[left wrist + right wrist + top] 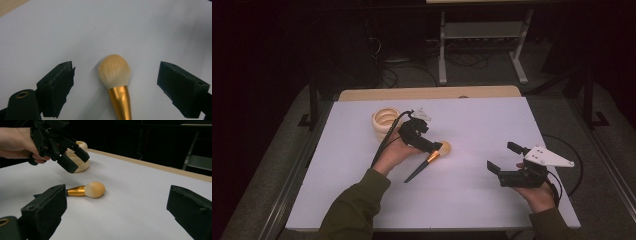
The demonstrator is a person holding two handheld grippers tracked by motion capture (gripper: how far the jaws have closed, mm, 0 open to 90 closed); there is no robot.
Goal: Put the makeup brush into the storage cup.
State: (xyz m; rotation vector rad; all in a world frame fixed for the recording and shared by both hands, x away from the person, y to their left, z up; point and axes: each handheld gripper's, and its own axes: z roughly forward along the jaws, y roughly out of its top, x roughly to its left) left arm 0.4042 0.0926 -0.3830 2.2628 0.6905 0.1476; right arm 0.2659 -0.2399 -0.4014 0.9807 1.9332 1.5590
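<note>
A makeup brush [432,156] lay flat on the white desk [472,200], a little left of the middle in the high view. Its pale, rounded bristle head pointed toward the far right, a gold ferrule sat behind it, and a dark handle ran back toward the person's near left.

The left hand-held gripper [435,146] hung just above the bristle end, raised off the desk and tilted downward. Its 2 jaws stood wide open. In the left gripper view the brush head [114,70] sat between them, touching neither, with the gold ferrule running down out of the picture. The right gripper view showed a clear gap between that hand-held gripper [73,161] and the brush [87,190] below it.

The right hand-held gripper [503,157] was held well apart from the brush, over the right part of the desk. Its 2 jaws were also spread open, with nothing between them, and it faced left toward the brush.

A cream ribbed cup [385,122] stood on the desk behind the left hand [394,152], near the far left.
</note>
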